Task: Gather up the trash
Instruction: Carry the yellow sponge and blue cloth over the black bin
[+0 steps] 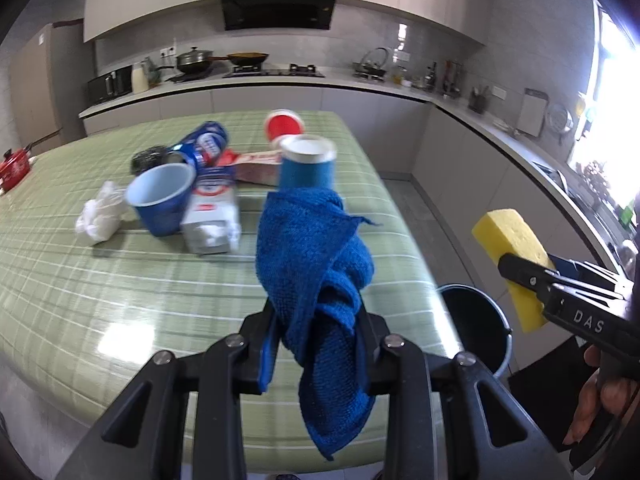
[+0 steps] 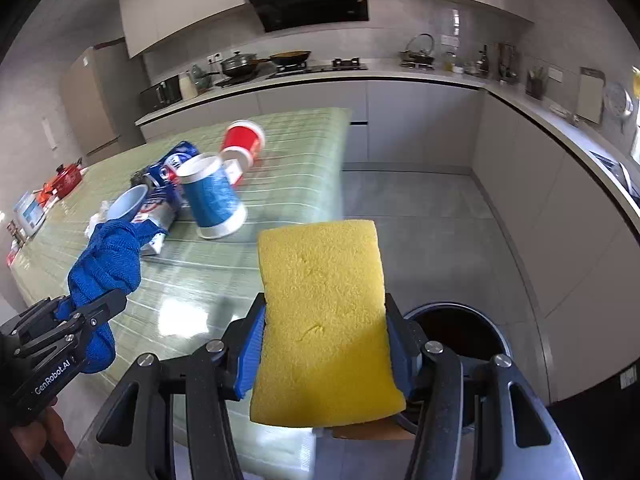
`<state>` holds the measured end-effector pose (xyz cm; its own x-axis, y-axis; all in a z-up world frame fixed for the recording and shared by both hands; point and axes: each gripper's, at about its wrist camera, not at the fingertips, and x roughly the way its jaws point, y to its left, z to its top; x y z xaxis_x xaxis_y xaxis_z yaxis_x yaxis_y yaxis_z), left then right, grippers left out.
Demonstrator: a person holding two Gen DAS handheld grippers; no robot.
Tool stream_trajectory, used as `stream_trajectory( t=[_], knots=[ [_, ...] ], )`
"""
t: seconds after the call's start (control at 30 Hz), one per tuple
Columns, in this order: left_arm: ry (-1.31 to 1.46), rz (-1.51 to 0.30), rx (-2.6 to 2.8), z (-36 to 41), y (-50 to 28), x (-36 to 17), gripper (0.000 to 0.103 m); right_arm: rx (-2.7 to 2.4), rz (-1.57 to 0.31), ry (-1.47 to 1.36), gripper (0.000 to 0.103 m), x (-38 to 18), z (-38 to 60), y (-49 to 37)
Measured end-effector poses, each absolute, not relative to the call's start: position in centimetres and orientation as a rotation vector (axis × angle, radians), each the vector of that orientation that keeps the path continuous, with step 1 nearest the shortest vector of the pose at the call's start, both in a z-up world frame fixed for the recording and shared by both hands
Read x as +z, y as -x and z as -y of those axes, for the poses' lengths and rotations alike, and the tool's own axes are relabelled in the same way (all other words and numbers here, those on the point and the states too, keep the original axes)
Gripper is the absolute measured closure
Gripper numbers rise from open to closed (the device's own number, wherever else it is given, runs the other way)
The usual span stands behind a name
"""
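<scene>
Left gripper [image 1: 316,320] pinched the blue cloth [image 1: 316,248]; right gripper [image 2: 324,340] clamped the yellow sponge [image 2: 320,320] above the bucket [image 2: 496,332]. Trash pile [image 1: 180,192] sat mid-table, blurred. Risk: dangling cloth sweeps the blue cup [image 1: 306,164] over. Only the right view showed clutter, probably boxes, at the far-left edge.

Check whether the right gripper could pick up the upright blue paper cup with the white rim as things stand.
Probably not yet: the right gripper is shut on a yellow sponge, so its jaws are occupied. The upright blue paper cup itself stands unobstructed on the green checked table.
</scene>
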<state>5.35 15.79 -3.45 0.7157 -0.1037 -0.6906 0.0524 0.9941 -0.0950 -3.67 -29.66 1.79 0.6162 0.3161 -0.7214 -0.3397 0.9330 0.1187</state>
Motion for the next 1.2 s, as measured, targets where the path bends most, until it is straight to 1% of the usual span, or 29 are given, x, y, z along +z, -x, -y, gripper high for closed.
stream_trajectory(
  t=[0.6,0.9,1.2],
  knots=[
    [-0.002,-0.776,-0.239,-3.8,-5.9,-3.3,0.071,0.239,-0.829,-0.028,0.047,1.9,42.0,3.4],
    [-0.025,-0.829,-0.288,2.1,-6.4,-5.2,0.071,0.216,-0.862,-0.050,0.047,0.3,46.8,2.5],
    [-0.011,-0.902,-0.276,6.3,-6.9,-8.6,0.071,0.254,-0.920,-0.054,0.047,-2.1,49.7,0.9]
  ],
)
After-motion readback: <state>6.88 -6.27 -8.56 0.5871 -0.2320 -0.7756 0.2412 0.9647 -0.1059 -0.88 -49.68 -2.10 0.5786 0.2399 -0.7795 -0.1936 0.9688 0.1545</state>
